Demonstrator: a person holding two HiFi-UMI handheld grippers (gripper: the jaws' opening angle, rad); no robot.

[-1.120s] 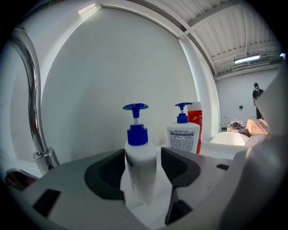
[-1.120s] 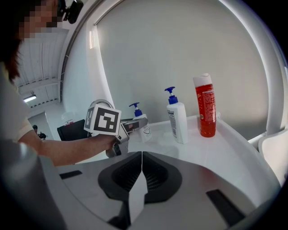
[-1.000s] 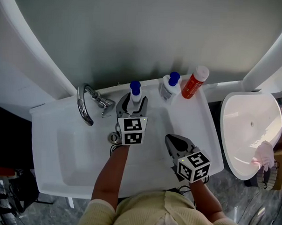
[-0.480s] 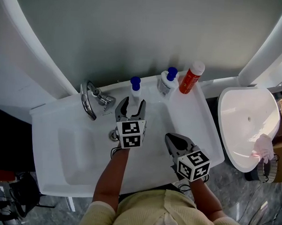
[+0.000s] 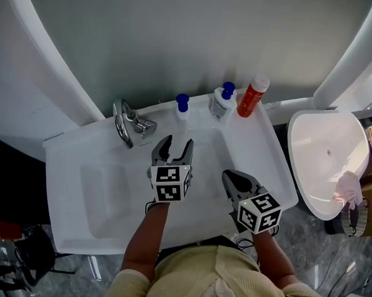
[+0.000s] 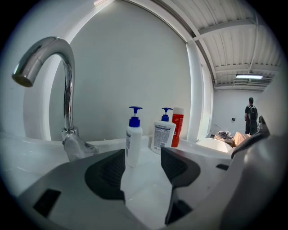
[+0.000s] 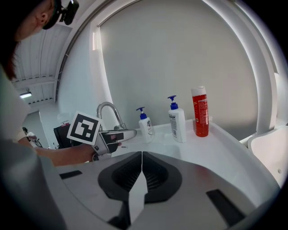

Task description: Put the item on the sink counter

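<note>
A small white pump bottle [image 5: 182,108] with a blue top stands upright on the back ledge of the white sink counter [image 5: 259,155], to the right of the chrome faucet [image 5: 127,121]. My left gripper [image 5: 174,148] hovers over the basin just in front of that bottle, open, with nothing between its fingers. In the left gripper view the bottle [image 6: 133,140] stands apart beyond the open left gripper [image 6: 143,165]. My right gripper [image 5: 231,179] is shut and empty near the counter's front right, as the right gripper view [image 7: 141,155] also shows.
A larger white pump bottle [image 5: 222,101] and a red bottle [image 5: 252,95] stand at the back right of the counter. A second white basin [image 5: 324,163] lies to the right, with a pink cloth [image 5: 347,198] at its edge. A curved white frame rises behind.
The left gripper let go of the small pump bottle and drew back toward the person. The bottle stays upright on the ledge. The right gripper barely moved.
</note>
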